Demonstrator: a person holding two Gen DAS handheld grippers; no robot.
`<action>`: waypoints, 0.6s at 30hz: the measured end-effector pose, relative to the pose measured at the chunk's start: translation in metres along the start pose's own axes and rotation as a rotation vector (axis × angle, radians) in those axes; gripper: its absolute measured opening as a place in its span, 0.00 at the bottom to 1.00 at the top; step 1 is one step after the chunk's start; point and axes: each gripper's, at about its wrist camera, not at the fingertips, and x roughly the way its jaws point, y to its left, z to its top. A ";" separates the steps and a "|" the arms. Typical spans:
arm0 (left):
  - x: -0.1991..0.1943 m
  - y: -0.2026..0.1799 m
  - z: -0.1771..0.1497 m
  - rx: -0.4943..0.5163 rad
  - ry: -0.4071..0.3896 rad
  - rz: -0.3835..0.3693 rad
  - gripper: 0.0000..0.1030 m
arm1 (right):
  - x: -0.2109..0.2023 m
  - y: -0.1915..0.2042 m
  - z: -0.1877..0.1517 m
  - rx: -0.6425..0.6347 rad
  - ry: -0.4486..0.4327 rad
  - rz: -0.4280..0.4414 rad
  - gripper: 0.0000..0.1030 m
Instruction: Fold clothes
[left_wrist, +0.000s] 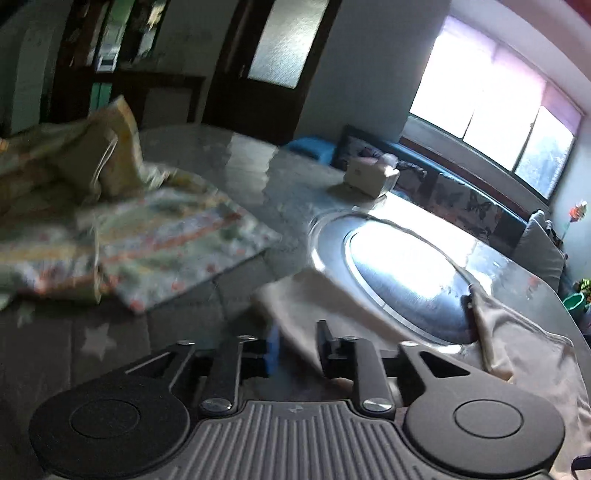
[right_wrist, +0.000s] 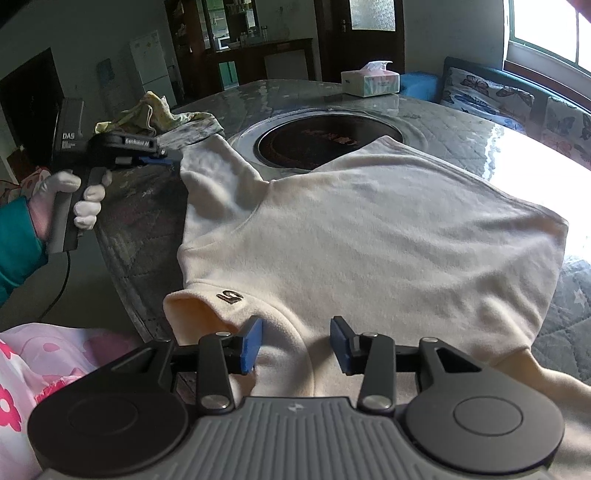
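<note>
Right gripper (right_wrist: 295, 345) gapes over the shirt (right_wrist: 369, 229) collar, poised to pinch; left gripper (right_wrist: 173, 158), beside the shirt's sleeve, grip unclear

Cream sweater (right_wrist: 369, 240), blue-padded black right gripper (right_wrist: 295, 345), floral pastel cloth (left_wrist: 159, 236), grey star-patterned table cover (left_wrist: 92, 343).

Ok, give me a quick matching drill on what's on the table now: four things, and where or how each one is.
Things:
1. cream sweater
2. tissue box
3. floral garment
4. right claw

States:
A. at the far edge of the table
B. open, over the near hem area
C. spread flat, partly covering the round inset cooktop
D. lying folded to the left, beside a crumpled pile

Pairs: 1-C, 2-A, 3-D, 4-B
</note>
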 end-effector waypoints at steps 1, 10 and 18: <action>0.001 -0.006 0.002 0.030 -0.007 -0.003 0.37 | 0.000 0.000 0.000 0.001 0.000 0.000 0.40; 0.059 -0.042 0.015 0.287 0.024 0.089 0.38 | 0.001 -0.002 0.001 0.010 -0.001 -0.008 0.46; 0.073 -0.033 0.022 0.295 0.025 0.141 0.42 | 0.004 -0.007 0.000 0.020 -0.001 0.003 0.47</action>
